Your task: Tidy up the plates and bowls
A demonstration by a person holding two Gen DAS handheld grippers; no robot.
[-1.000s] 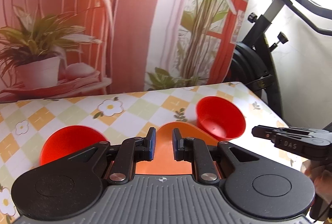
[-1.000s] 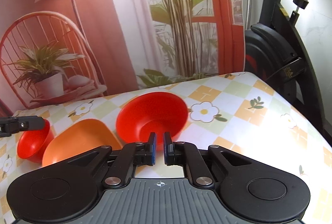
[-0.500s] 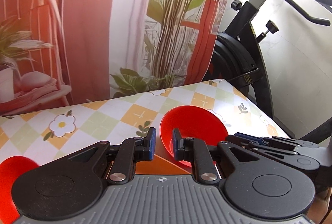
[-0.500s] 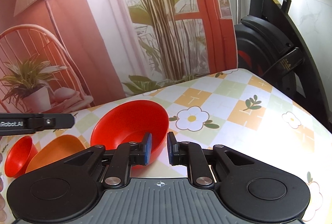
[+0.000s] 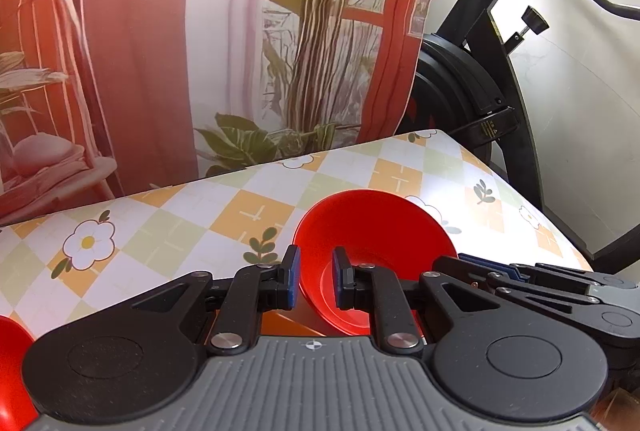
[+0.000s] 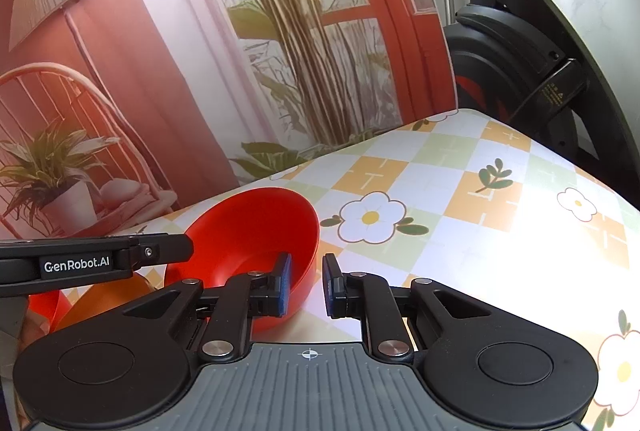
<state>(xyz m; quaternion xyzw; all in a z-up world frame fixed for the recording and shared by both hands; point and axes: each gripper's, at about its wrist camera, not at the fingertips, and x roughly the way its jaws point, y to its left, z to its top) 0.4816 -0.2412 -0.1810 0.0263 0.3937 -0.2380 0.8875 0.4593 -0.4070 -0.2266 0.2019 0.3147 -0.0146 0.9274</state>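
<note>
A glossy, round red bowl (image 6: 256,231) of smooth plastic sits tilted on the flower-patterned checked tablecloth (image 6: 460,215), just beside an orange dish (image 6: 108,295) and a second red bowl (image 6: 44,305) at the left edge. The right gripper (image 6: 306,281) stands part open, its blue-padded jaws straddling the big bowl's near rim without pinching it. The left gripper (image 5: 314,281) hangs part open and empty over the same bowl.

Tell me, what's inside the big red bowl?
The big red bowl looks empty: only its smooth red inside shows. The right hand-held gripper has one finger over the near rim, hiding a little of the bottom.
</note>
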